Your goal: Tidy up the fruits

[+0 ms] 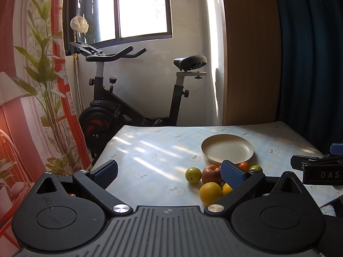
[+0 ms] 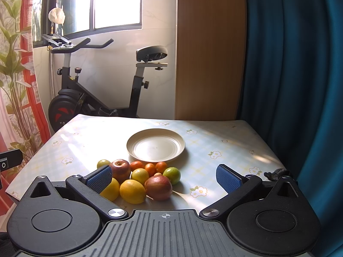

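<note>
Cream-coloured round plastic plate [image 2: 155,144] sits empty on the flowered table [image 2: 214,141]; firm, smooth, roll-prone fruits [image 2: 139,180] cluster before it. Both claws, left [image 1: 169,174] and right [image 2: 165,178], gape wide, empty. Grip each fruit across its middle.

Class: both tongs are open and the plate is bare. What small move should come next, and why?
Probably ease the right tongs down around the near red apple. It sits at the front of the pile, nearest those open fingers, and the plate just behind holds nothing.
</note>
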{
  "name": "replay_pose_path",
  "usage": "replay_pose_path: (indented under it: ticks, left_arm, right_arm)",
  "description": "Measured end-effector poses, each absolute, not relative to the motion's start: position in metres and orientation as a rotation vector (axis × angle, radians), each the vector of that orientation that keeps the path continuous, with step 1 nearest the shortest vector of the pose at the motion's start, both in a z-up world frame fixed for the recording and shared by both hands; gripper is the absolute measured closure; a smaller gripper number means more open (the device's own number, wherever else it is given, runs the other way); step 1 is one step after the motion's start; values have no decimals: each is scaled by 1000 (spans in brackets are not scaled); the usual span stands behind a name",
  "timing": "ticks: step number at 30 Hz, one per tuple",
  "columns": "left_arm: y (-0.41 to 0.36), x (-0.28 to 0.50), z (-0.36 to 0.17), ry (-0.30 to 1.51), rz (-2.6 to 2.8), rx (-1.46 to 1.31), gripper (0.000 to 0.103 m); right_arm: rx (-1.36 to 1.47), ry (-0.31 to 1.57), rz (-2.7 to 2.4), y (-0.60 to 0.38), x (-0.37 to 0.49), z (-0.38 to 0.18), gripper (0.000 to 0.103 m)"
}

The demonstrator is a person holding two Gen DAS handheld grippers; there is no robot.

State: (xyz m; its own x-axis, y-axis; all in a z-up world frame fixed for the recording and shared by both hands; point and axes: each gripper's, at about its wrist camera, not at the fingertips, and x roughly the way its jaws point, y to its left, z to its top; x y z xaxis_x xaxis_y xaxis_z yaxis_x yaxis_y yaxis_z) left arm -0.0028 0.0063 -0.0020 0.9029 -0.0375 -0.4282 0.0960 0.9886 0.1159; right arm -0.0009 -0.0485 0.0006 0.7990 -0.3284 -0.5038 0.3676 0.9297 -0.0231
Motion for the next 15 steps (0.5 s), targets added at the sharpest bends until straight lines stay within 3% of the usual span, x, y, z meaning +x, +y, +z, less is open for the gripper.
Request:
replay_pose_path:
  ticks: [15]
  left_arm:
    - [8, -2, -3, 445, -62, 126, 0]
  right_arm:
    - [79, 527, -373, -48, -1, 1, 0]
